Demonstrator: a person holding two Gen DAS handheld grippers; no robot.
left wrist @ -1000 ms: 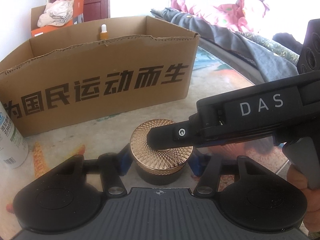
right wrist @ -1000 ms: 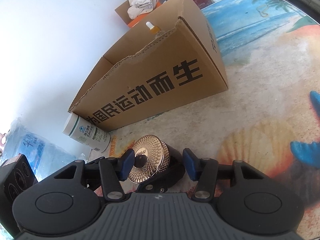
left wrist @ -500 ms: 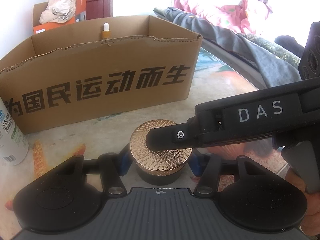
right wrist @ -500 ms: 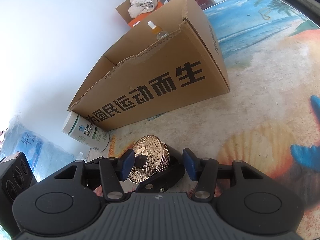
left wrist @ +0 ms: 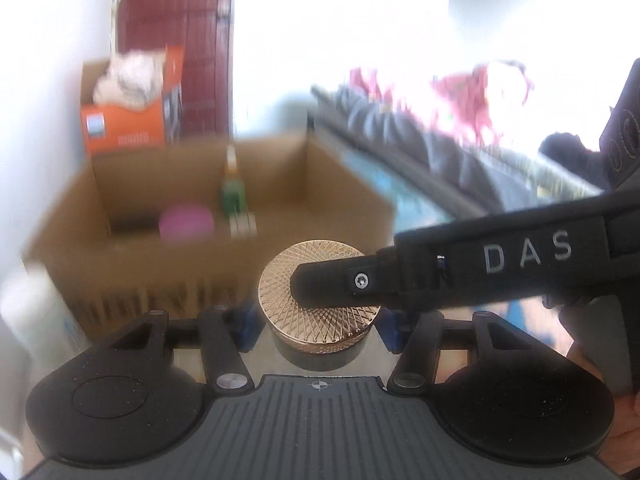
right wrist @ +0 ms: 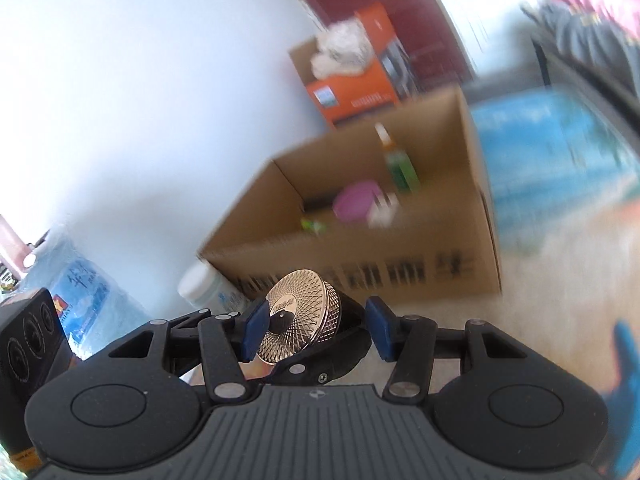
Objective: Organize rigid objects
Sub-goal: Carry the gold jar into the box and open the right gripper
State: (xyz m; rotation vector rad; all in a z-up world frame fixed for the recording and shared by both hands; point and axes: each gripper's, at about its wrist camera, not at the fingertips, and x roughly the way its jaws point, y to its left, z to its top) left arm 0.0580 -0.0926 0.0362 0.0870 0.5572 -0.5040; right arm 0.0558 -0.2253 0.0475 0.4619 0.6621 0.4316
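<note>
A dark jar with a gold, cross-hatched lid (left wrist: 320, 304) is held in the air by both grippers. My left gripper (left wrist: 318, 326) is shut on the jar's sides with its blue pads. My right gripper (right wrist: 314, 328) is shut on the jar (right wrist: 304, 328) top and bottom; its black finger (left wrist: 340, 284) lies across the lid in the left wrist view. The open cardboard box (left wrist: 192, 256) stands ahead and below. Inside it are a pink round container (left wrist: 186, 222) and a green dropper bottle (left wrist: 233, 192).
A white bottle (right wrist: 212, 290) stands at the box's left end. An orange box with white cloth (left wrist: 128, 116) sits behind against the wall. Bedding (left wrist: 440, 136) lies at the right. The table has a beach-print cover (right wrist: 560, 240).
Both grippers have lifted the jar off the table. The view now looks down into the box, and the background is blurred by motion.
</note>
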